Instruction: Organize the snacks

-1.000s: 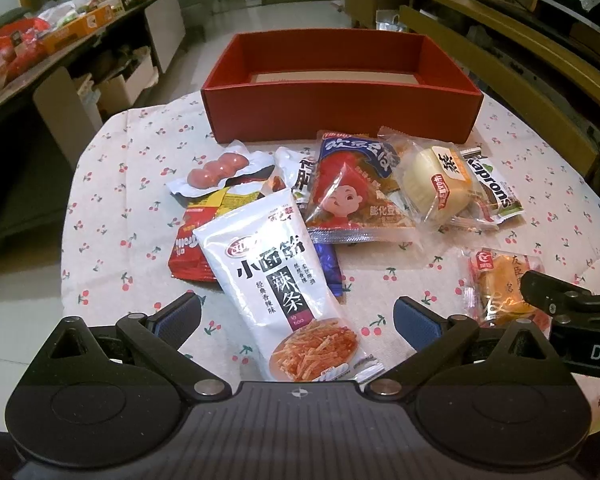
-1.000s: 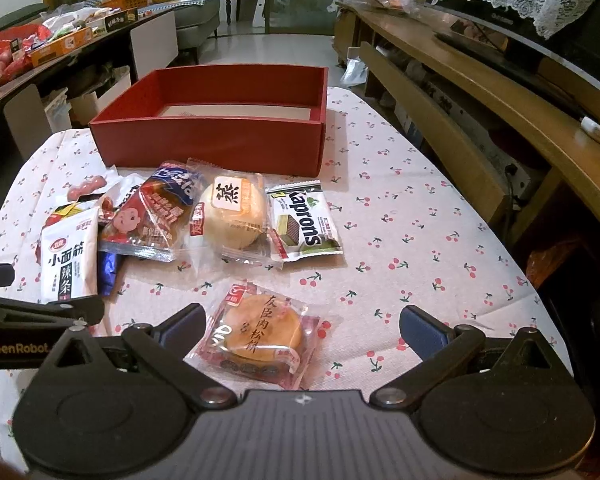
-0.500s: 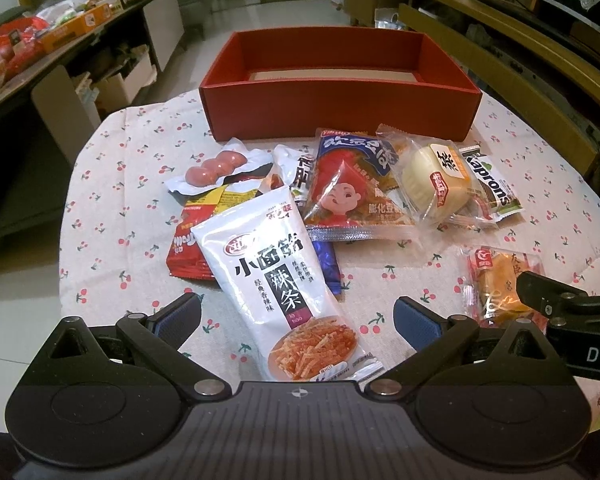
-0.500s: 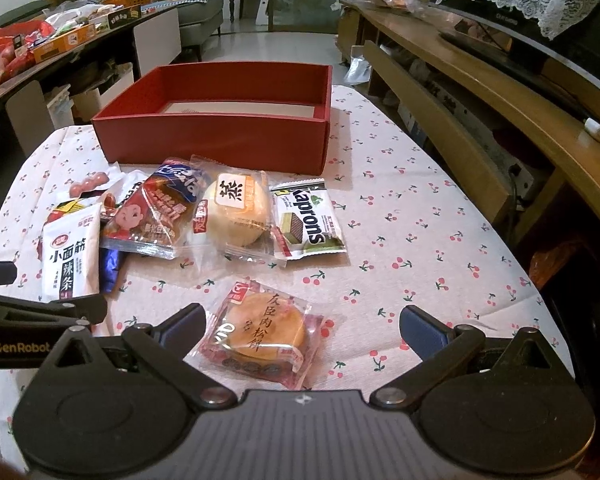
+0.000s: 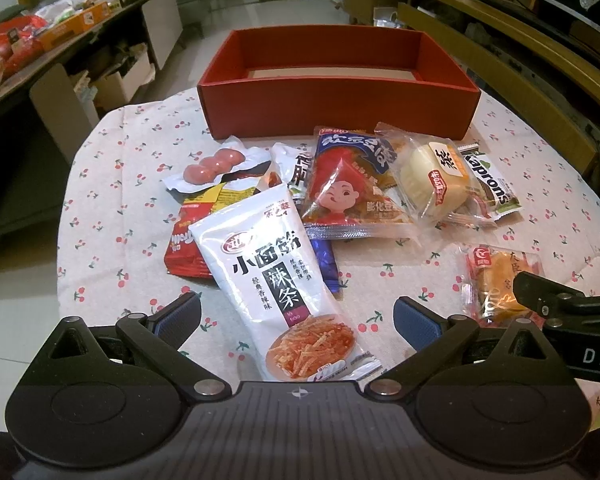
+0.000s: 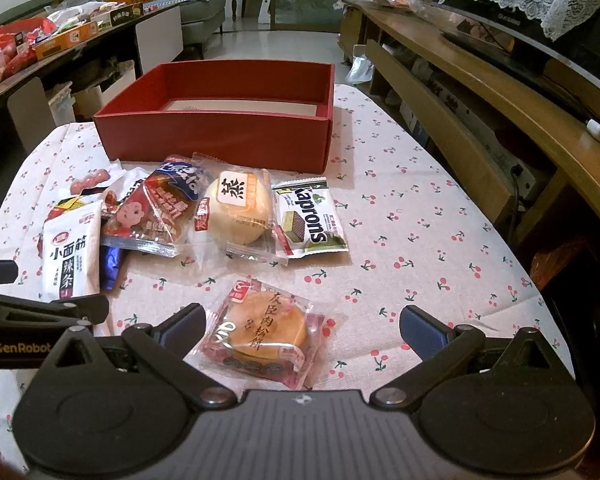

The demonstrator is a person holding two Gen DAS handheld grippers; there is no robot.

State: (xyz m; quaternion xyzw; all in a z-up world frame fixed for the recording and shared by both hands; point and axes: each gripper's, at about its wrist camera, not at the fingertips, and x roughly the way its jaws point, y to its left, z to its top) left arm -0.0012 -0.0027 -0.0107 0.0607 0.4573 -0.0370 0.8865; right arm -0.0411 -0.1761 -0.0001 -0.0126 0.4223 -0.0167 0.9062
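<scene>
An empty red box (image 5: 336, 108) (image 6: 216, 136) stands at the far side of the cherry-print table. In front of it lies a heap of snack packets: a white spicy-strip bag (image 5: 276, 276) (image 6: 74, 256), a red-and-blue cartoon bag (image 5: 352, 188) (image 6: 152, 208), a wrapped steamed cake (image 5: 434, 178) (image 6: 238, 208) and a Kaprons wafer (image 5: 492, 184) (image 6: 310, 220). My left gripper (image 5: 298, 314) is open, the white bag's near end between its fingers. My right gripper (image 6: 302, 326) is open over a meat-floss pastry (image 6: 266, 330) (image 5: 496, 280).
A pink-ball packet (image 5: 216, 162) and a red packet (image 5: 186, 240) lie at the heap's left. A wooden bench (image 6: 440, 128) runs along the table's right side. A cluttered side counter (image 5: 40, 36) stands at the far left. The table edge (image 5: 66, 208) drops to floor on the left.
Both grippers have crept slightly forward toward the snacks and stay open. No snack has moved.
</scene>
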